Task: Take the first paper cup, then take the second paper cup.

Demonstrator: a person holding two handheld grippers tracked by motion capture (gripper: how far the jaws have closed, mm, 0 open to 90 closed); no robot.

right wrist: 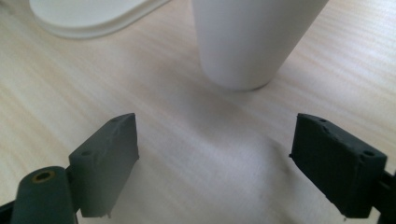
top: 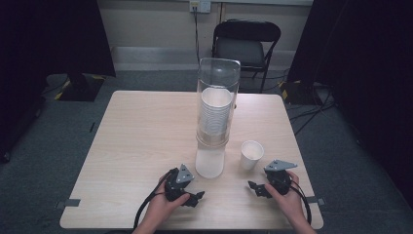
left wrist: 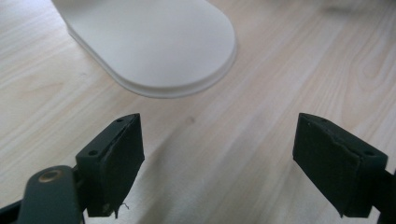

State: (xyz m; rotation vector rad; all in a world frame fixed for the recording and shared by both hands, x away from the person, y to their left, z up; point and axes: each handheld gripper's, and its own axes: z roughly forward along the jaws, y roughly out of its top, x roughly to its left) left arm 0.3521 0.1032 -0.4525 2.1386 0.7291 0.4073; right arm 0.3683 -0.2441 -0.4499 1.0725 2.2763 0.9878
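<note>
High view, near edge: person's left hand [top: 158, 207] holds the left gripper [top: 197, 197] low on the wooden table [top: 141, 141], jaws pointing right. Right hand [top: 290, 200] holds the right gripper [top: 253, 187], jaws pointing left. The two are well apart, both at the near side of the table, each with a grey three-cornered plate on top and a cable trailing back.

Left gripper view: jaws spread wide, nothing between them, bare wood below. White base [left wrist: 154, 44] of the cup dispenser sits just ahead, not touching.

Right gripper view: jaws also spread wide, empty. Single white paper cup [right wrist: 254, 37] stands upright on the table just ahead, a bit right of centre; edge of the dispenser base [right wrist: 88, 16] at upper left.

Further out in high view: paper cup [top: 252, 154] is just beyond the right gripper, open side up, beside the cup dispenser [top: 216, 117]. Dispenser is a tall clear tube on a white base, near table centre, with a stack of white cups [top: 215, 114] inside.

Beyond the table: black folding chair [top: 246, 44] against the wall, cables on grey carpet at right.
</note>
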